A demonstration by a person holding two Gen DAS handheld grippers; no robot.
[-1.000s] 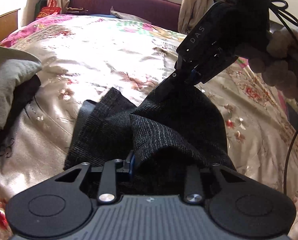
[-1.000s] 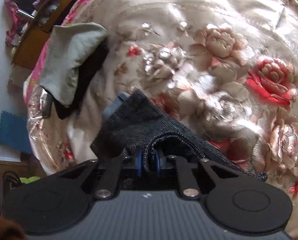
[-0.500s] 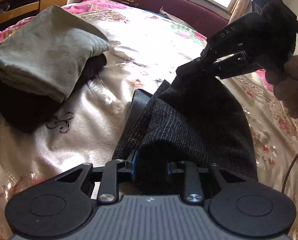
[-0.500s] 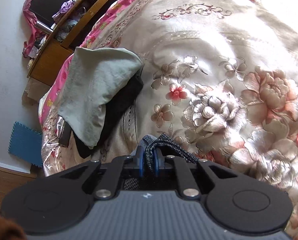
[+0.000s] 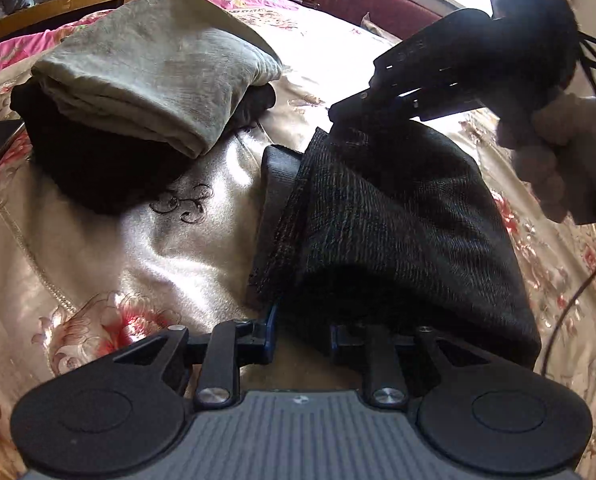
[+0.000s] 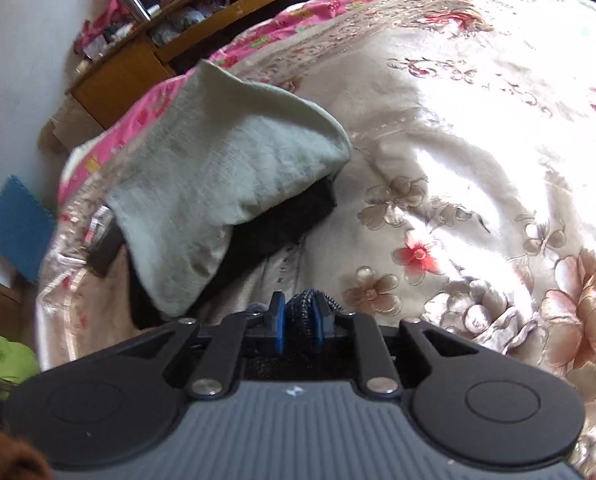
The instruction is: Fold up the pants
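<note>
Dark grey woven pants [image 5: 397,220] hang bunched above the bed [image 5: 118,248]; the right claw [image 6: 301,322] pinches one edge, while the left claw [image 5: 301,336] stands parted around the draped cloth.

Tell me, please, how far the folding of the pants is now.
Done: the dark pants already lie doubled on the bedspread. In hand: the right gripper pinches one edge; the left gripper looks open, with cloth draped over it. Left: releasing, perhaps stacking them on the folded pile.
</note>
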